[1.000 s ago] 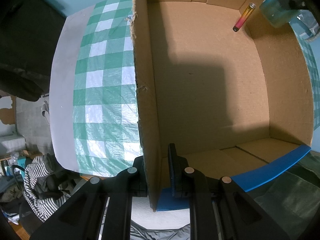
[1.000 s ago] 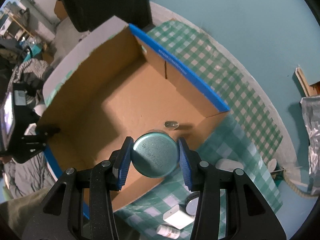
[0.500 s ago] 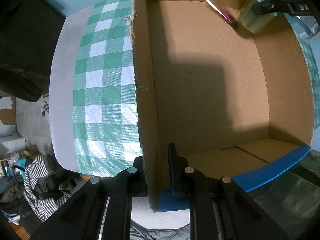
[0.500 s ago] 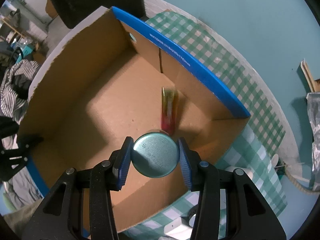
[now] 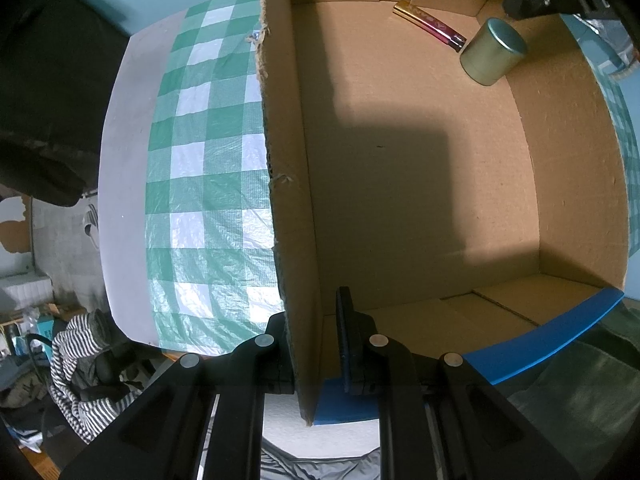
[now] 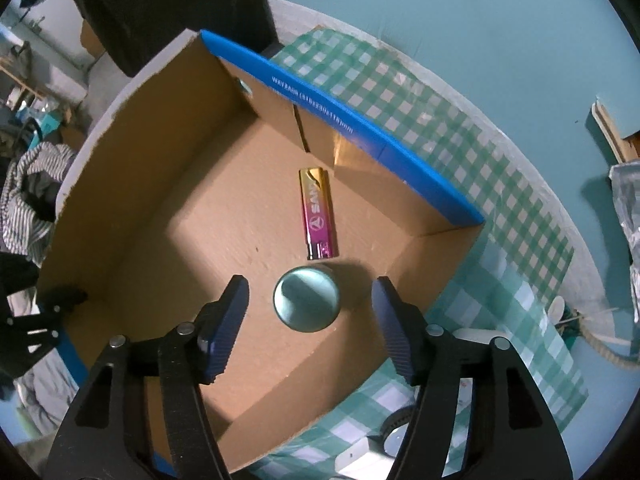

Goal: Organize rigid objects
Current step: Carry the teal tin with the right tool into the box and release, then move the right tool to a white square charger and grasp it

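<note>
The right tongs (image 6: 308, 312) point steeply down into the cardboard box (image 6: 132, 184); we see that their jaws have just been opening and now stand released, with a clear gap on each side of the round metal tin (image 6: 307, 299) between them. The tin stands upright on the box floor near one corner, its flat lid facing up. Just beside it, close but apart, lies a pink-and-gold lighter (image 6: 317, 214), flat on the floor and parallel to the blue-edged wall. In the left wrist view we find the same tin (image 5: 493, 55) and lighter (image 5: 430, 26) in the far corner, with a finger of the right tongs above them. The left tongs (image 5: 314, 344) are clenched on the torn near wall of the box (image 5: 288, 184), one pad outside and one inside. The box rests on a green-and-white checked cloth (image 5: 208, 152) covering the bench (image 5: 124, 152). Beyond the cloth, a striped garment (image 5: 76, 364) lies below the bench edge.
</note>
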Tool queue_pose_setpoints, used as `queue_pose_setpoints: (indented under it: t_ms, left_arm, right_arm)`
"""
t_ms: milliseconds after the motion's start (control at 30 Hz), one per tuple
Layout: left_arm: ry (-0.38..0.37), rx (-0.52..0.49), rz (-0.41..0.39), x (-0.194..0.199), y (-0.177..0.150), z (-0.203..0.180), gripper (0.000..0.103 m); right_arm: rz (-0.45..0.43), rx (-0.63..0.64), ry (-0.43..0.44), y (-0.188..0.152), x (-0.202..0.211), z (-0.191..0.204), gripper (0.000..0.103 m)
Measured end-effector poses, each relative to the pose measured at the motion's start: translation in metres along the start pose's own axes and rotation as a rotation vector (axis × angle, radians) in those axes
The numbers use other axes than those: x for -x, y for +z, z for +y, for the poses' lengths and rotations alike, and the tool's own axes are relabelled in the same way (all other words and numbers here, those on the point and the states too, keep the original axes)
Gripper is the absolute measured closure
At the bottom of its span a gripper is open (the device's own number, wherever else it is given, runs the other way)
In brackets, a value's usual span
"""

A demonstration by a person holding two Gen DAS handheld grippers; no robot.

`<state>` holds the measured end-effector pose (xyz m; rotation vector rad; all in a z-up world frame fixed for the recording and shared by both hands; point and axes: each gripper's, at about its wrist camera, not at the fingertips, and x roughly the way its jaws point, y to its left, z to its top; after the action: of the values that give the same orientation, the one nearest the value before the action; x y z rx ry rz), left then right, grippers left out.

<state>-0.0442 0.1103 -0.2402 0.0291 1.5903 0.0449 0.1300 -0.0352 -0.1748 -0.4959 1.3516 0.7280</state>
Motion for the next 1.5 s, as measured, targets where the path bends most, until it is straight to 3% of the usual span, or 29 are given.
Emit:
queue_pose_setpoints:
  t_ms: [433, 833, 1500]
  left_arm:
    - [-0.003, 0.002, -0.002, 0.002, 0.0, 0.001, 0.089]
    - [0.0, -0.005, -0.006, 0.004, 0.0, 0.001, 0.089]
    - [0.01, -0.007, -0.005, 0.006, 0.001, -0.003, 0.089]
  right_arm:
    - [-0.065, -0.045, 0.014, -0.007, 0.043, -0.017, 0.037]
    - [-0.077, -0.103, -0.004, -0.052, 0.071, -0.057, 0.037]
    - [0.068, -0.223, -0.03, -0.169, 0.02, -0.132, 0.037]
